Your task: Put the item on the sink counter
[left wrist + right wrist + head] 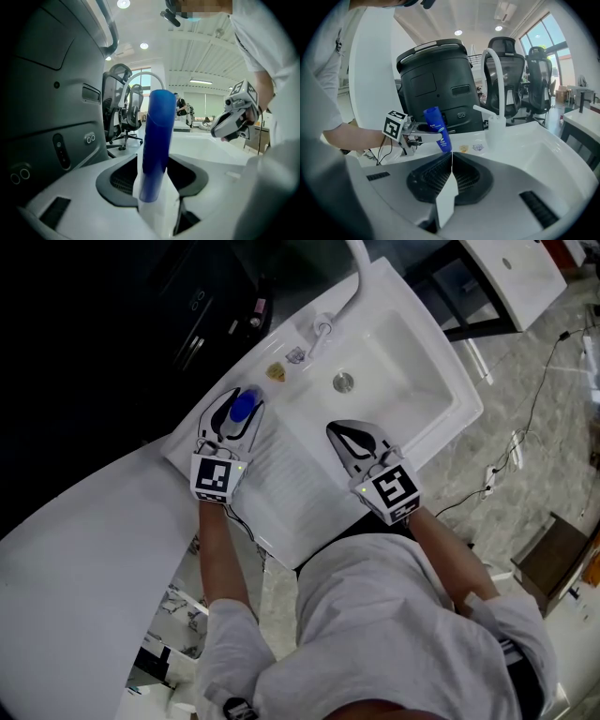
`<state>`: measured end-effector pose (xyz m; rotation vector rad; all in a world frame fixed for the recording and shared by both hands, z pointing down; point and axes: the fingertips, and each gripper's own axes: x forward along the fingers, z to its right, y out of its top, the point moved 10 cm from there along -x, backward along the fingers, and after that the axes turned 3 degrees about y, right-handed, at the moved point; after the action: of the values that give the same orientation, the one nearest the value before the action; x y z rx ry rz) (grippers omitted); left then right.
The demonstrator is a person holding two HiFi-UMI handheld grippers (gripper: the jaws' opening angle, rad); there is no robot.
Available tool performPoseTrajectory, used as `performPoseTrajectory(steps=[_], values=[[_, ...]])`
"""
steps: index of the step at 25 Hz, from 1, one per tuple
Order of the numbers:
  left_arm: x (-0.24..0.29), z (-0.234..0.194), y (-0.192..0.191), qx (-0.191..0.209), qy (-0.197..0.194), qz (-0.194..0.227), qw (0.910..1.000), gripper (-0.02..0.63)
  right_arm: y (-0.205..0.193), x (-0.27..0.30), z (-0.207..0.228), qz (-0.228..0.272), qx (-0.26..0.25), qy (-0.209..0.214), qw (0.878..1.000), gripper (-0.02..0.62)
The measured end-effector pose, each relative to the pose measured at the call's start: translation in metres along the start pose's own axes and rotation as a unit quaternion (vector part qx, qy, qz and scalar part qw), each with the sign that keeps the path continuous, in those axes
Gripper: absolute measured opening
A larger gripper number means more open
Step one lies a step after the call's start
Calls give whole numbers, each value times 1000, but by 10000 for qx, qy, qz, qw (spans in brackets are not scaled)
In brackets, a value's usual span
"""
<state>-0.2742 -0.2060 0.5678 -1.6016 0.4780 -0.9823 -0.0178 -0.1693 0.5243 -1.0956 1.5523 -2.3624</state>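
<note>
Bottle (243,407) over counter (286,479), left of basin (398,357)

In the head view, the left gripper (246,397) covers most of the blue bottle (242,411), and the top edge cuts off the faucet (322,334). In the right gripper view, the right gripper (451,157) hides the bottle's base. The bottle's label print and the counter stickers (463,148) are too small to read.

White faucet (497,129), black machine (436,79), two office chairs (513,86)
</note>
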Motion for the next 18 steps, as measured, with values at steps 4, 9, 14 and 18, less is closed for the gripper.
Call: performPoseTrajectory(steps=[4,9,14,18], values=[[-1,-2,0,-98,120,-23,9999,198,-2,-4,-2,20,2,0,10000,5],[-2,3,1,-182,207,-6,9996,201,-7,-10,-3,25,45,-25,10000,5],[-5,5,4,-203,298,18,9993,206,-8,-15,-3,42,37,-25,10000,5],[-7,6,6,-188,303,8,9994,209,-9,-17,-4,43,34,-8,10000,5]])
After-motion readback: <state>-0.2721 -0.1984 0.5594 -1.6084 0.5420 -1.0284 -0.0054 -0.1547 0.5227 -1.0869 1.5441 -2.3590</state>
